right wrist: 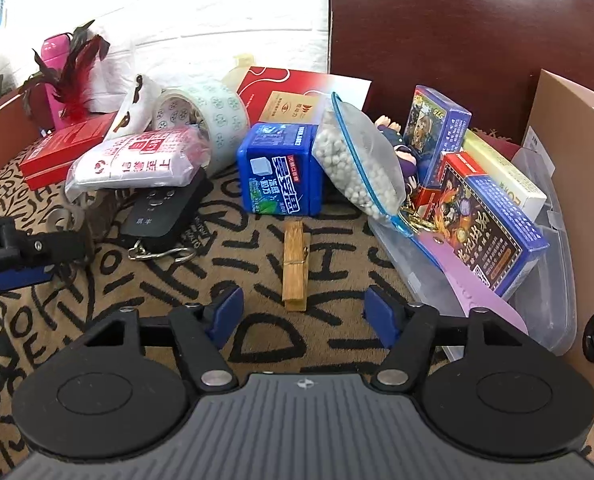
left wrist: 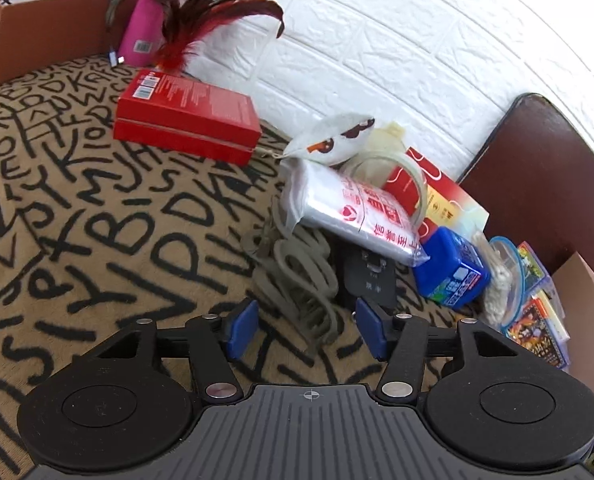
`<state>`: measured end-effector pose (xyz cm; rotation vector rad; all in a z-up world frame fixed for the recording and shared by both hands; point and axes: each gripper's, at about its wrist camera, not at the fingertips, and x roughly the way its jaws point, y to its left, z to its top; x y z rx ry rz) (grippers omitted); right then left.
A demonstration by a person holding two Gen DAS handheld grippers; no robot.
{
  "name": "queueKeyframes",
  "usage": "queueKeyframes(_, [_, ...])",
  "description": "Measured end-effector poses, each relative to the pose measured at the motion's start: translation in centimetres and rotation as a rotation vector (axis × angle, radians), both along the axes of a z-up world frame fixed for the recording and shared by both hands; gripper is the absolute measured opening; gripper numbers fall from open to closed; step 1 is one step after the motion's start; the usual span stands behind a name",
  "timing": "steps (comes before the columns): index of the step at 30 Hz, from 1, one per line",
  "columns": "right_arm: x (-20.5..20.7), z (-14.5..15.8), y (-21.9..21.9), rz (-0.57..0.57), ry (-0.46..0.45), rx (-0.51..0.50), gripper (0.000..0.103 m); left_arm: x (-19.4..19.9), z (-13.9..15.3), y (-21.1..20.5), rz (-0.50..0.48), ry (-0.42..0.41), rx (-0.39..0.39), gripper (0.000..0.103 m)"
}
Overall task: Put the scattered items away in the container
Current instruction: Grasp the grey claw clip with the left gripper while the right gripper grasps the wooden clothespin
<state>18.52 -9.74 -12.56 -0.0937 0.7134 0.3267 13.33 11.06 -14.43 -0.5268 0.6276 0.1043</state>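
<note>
Right gripper (right wrist: pixel 303 312) hovers over the letter-print surface (right wrist: pixel 157 280), fingers part open, nothing between the pads; a wooden clip (right wrist: pixel 295 266) lies flat just ahead of them. Left gripper (left wrist: pixel 305 330) is part open too, its fingers either side of a grey coiled cord (left wrist: pixel 301 280), not pressing it. Clear bin (right wrist: pixel 553 300) sits at the surface's right edge, holding card boxes (right wrist: pixel 493 224) and a bead bag (right wrist: pixel 357 160) leaning on its rim. Blue box (right wrist: pixel 279 170), key fob (right wrist: pixel 165 208), tape roll (right wrist: pixel 213 120) lie loose mid-surface.
</note>
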Motion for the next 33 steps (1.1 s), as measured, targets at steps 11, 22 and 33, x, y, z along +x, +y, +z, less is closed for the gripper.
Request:
queueKeyframes(11, [-1.9, 0.6, -1.0, 0.011, 0.035, 0.011, 0.013, -1.1, -0.1, 0.5, -0.056, 0.057, 0.020, 0.029])
queueKeyframes(22, [-13.9, 1.2, -5.4, 0.077, 0.115, 0.018, 0.013, -10.4, -0.1, -2.0, -0.294, 0.110, 0.049, 0.034])
queueKeyframes(33, [-16.1, 1.4, -5.7, 0.069, 0.066, -0.014, 0.039, -10.5, 1.5, -3.0, -0.231, 0.071, 0.173, 0.074])
